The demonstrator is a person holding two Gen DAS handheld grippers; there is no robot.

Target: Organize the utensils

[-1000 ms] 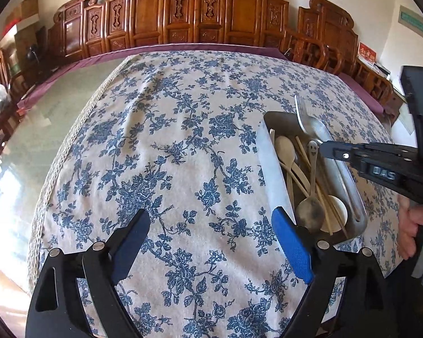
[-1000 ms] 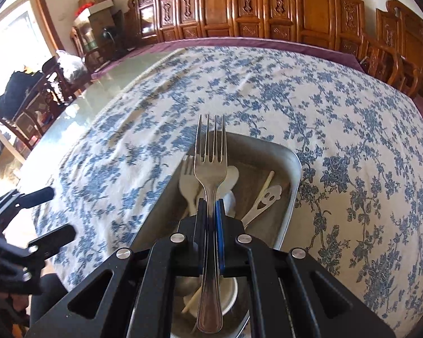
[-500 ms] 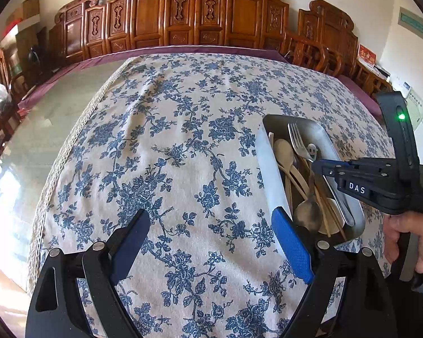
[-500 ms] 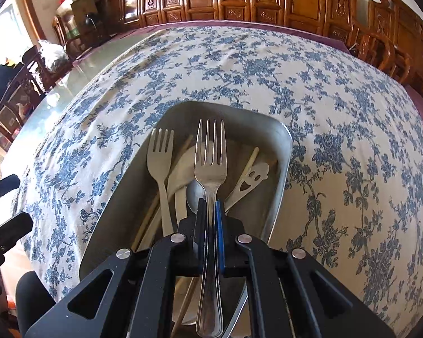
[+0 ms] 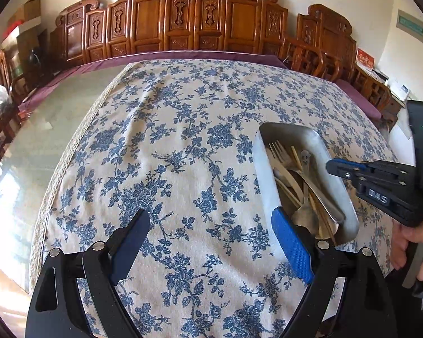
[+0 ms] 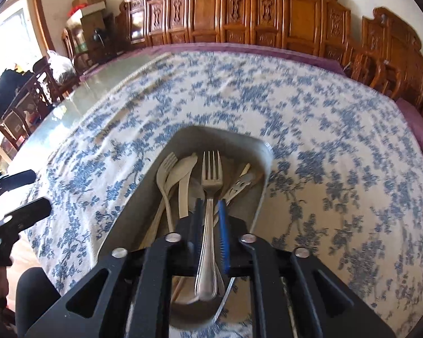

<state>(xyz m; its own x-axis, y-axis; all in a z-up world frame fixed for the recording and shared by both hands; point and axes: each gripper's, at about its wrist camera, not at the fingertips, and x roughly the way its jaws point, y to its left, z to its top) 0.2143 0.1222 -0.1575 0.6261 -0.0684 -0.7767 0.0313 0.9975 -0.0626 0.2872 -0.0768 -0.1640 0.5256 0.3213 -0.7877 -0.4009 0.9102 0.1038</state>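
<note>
A metal tray (image 6: 143, 197) on the flowered cloth holds several utensils. Among them are a wooden fork (image 6: 166, 166), a wooden knife (image 6: 183, 169) and a smiley-faced wooden spatula (image 6: 239, 184). A steel fork (image 6: 211, 174) lies in the tray, tines pointing away. Its handle runs between the fingers of my right gripper (image 6: 210, 205), whose jaws are opening, with a gap on each side of the handle. My left gripper (image 5: 211, 225) hangs wide open over bare cloth just left of the tray (image 5: 260, 169), holding nothing. The right gripper (image 5: 332, 167) shows above the tray's right rim.
Carved wooden chairs (image 5: 200, 19) line the far side of the table. The cloth's left edge leaves a glass tabletop (image 5: 42, 140) bare. A hand (image 5: 409, 248) holds the right gripper's handle at the right. More chairs and bags (image 6: 19, 90) stand at the left.
The right gripper lowered the steel fork into the tray and its jaws have parted off the handle. It has drawn back toward the tray's right rim. The left gripper has not moved.
</note>
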